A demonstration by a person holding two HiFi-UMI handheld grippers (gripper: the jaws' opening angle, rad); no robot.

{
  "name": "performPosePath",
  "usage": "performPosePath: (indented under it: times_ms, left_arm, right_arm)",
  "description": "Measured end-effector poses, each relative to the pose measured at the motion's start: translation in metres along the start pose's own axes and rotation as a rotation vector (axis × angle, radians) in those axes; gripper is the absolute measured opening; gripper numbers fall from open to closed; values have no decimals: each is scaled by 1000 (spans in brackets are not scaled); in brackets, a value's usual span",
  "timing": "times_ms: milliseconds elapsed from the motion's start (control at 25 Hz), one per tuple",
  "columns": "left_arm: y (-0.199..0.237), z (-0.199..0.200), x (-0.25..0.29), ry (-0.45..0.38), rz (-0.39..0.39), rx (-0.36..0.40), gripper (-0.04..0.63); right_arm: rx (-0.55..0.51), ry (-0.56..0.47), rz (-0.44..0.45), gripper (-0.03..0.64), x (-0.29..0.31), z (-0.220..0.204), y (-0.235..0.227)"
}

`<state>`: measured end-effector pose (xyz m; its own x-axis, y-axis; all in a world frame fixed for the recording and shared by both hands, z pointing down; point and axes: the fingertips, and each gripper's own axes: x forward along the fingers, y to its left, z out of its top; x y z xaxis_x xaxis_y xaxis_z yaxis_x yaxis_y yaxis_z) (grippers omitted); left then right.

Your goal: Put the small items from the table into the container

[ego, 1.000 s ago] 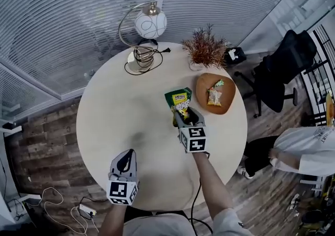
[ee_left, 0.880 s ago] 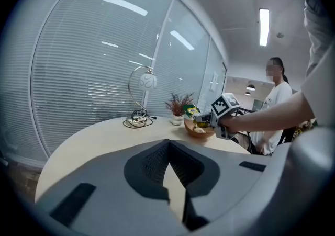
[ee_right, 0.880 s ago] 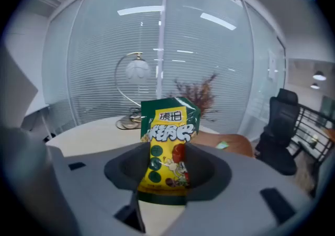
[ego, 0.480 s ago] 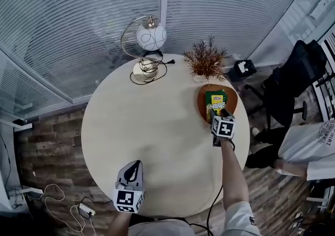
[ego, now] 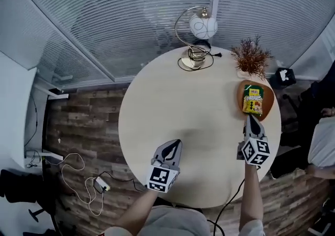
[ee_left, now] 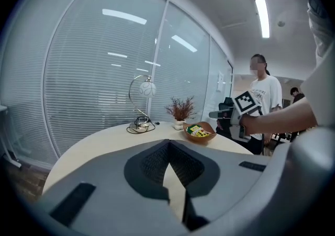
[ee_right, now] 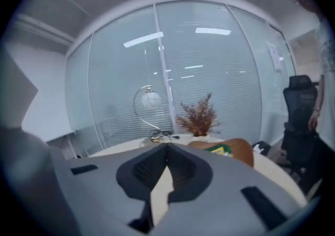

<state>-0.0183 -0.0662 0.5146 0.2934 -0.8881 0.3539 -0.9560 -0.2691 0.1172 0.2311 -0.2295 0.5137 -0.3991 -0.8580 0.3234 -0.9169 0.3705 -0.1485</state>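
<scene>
Left tongs [ego: 174, 145], right tongs [ego: 250, 120] pressed together, empty; packet [ego: 253, 99] in bowl [ego: 268, 105], long axis toward plant [ego: 251, 57].

In the right gripper view, the right hand-held gripper [ee_right: 167, 145] hides the near part of the bowl [ee_right: 237, 147] and packet [ee_right: 216, 149]. In the head view, packet print is unreadable; the right edge crops a bystander [ego: 322, 146].

Cream table [ego: 183, 120], brown bowl [ego: 269, 101], green-yellow packet [ego: 253, 100], rust-red plant [ego: 251, 57], white lamp [ego: 203, 25]. Left gripper [ego: 175, 142] and right gripper [ego: 250, 118] grey, cubes black-and-white squares.
</scene>
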Motion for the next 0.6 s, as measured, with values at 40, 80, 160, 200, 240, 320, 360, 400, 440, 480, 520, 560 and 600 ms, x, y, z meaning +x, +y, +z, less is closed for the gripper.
performPosePath:
  times_ms: [40,80,160,200,240,320,360,400,440,480,520,560,600]
  left_arm:
    - [0,0,-4,-6,0,5,-8]
    - [-1,0,-8,-13,-3,7,-8]
    - [-5,2,-13,-32,-10,7,-8]
    - [-8,1,-16,-37,-15,9,-8]
    - [-12,-1,-20,-36,-21,10,-8]
    - [-19,-13,-33,-22,-34,14,-8]
    - [-23,-20,-40,-12,-38,15,-8]
    - [-26,-28,-46,-3,-40,14,-8]
    - [-30,-34,-51,4,-43,12,-8]
    - [-33,-41,-55,13,-46,8,-8]
    - [-36,-46,-59,21,-49,5,-8]
    - [-39,-51,-61,27,-52,1,-8]
    - [-41,-54,-63,29,-55,-3,-8]
  right_arm:
    - [23,-7,38,17,-14,-6,25]
    - [40,1,63,17,-28,-15,49]
    - [55,27,97,17,-55,-34,89]
    - [59,37,112,17,-67,-45,108]
    - [64,45,130,16,-81,-59,126]
    - [76,75,164,15,-108,-91,160]
    - [83,98,174,15,-120,-106,174]
    - [86,121,178,15,-131,-120,185]
    - [85,140,177,15,-140,-131,193]
    - [83,154,173,15,-147,-138,197]
    - [82,162,170,15,-152,-143,199]
    - [82,166,167,15,-155,-145,199]
    - [78,168,167,15,-158,-146,199]
